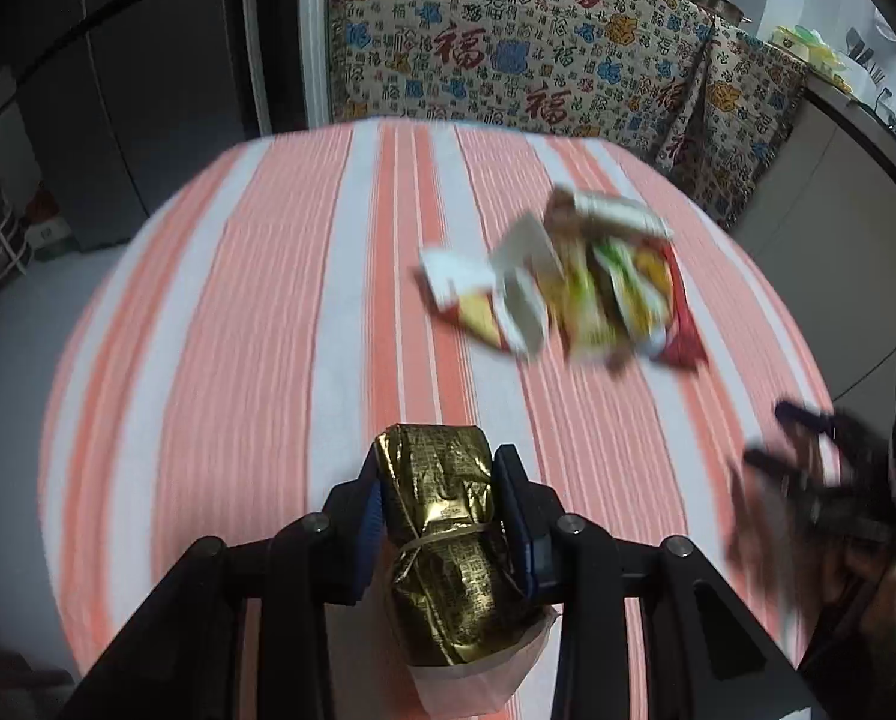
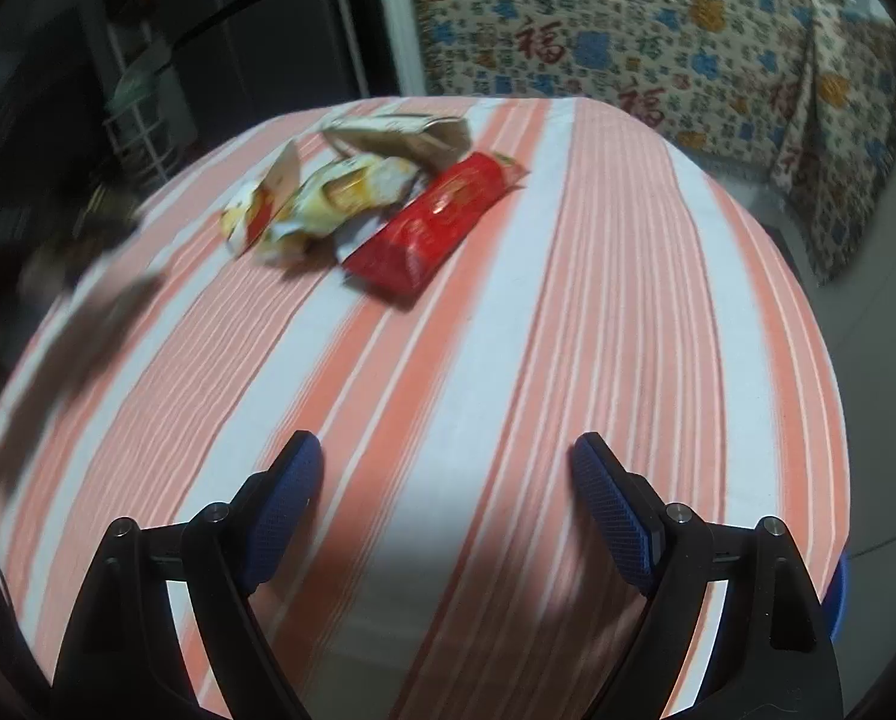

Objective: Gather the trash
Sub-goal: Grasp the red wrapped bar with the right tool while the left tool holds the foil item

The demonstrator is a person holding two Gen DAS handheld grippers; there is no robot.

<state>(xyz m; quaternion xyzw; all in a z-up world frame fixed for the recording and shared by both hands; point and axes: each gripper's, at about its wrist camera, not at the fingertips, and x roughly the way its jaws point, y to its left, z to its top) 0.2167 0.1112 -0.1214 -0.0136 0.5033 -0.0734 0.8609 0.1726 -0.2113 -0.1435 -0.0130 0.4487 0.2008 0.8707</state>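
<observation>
Sitting between left tool pads: gold packet

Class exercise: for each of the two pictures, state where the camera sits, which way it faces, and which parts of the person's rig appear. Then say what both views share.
Left wrist view: sits on the left gripper, facing forward and down over the striped table; its jaws clamp a gold foil packet; the right gripper shows blurred at right.
Right wrist view: sits on the right gripper, facing down the table; jaws wide apart, empty.
Shared: the wrapper pile, the red wrapper, the patterned cloth behind.
</observation>
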